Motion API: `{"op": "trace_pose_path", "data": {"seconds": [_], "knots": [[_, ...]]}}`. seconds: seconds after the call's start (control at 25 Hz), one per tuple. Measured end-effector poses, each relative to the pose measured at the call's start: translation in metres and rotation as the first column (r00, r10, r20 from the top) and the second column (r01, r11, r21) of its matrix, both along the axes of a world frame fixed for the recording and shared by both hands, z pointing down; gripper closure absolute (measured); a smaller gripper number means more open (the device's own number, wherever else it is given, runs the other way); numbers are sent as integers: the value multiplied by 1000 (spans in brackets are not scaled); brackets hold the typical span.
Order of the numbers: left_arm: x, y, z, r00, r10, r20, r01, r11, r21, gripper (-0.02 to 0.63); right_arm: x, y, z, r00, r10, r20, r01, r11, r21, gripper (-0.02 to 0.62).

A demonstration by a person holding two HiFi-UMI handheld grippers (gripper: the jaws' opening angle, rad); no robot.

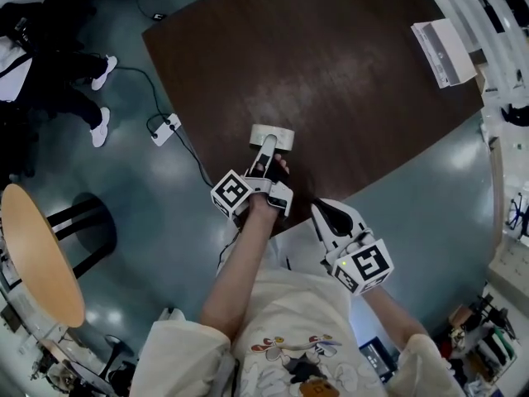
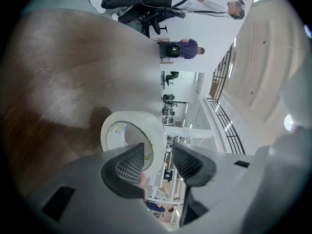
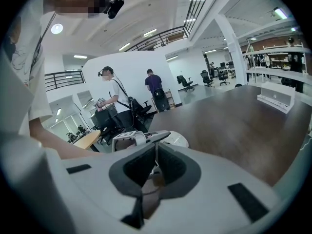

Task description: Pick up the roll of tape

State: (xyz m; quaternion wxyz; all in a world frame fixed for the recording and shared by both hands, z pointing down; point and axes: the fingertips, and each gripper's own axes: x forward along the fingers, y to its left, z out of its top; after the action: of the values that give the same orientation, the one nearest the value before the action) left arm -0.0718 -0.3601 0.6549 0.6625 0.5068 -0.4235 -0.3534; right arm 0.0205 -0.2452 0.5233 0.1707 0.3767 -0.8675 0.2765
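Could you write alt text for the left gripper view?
A white roll of tape stands on edge on a dark wooden table, its rim between the open jaws of the left gripper, not clamped. People and railings show behind.

Okay, I've got a cream short-sleeved T-shirt [image 1: 285, 304] in view, with a colourful cartoon print [image 1: 291, 352] across the front. The left gripper [image 1: 268, 144] and right gripper [image 1: 319, 211] are both white shells with black trim, and each carries a white cube [image 1: 232, 193] bearing black square markers. Closer in, the pads [image 2: 127, 164] are dark grey with a fine ribbed grid, and they sit in pale grey plastic with black rectangular patches [image 3: 246, 201] on it.
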Motion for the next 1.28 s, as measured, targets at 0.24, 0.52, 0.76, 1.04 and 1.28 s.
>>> {"op": "trace_pose_path", "data": {"seconds": [0.24, 0.52, 0.76, 1.04, 1.28], "knots": [[0, -6, -1, 1000, 7, 1, -7, 1000, 14, 436, 0, -1, -2, 1000, 1, 0, -1, 1000, 0, 588], [5, -11, -5, 997, 56, 59, -58, 998, 28, 509, -3, -4, -3, 1000, 3, -2, -3, 1000, 11, 588], [9, 2, -21, 965, 162, 207, -174, 984, 40, 523, 1, -5, -11, 1000, 4, 10, -4, 999, 35, 588], [11, 27, -80, 848, 274, 453, -355, 929, 103, 523, 0, -7, -30, 1000, 0, 25, -2, 997, 83, 588], [17, 55, -136, 742, 300, 599, -478, 864, 159, 523, 0, -6, -45, 999, -5, 40, 0, 991, 134, 588]]}}
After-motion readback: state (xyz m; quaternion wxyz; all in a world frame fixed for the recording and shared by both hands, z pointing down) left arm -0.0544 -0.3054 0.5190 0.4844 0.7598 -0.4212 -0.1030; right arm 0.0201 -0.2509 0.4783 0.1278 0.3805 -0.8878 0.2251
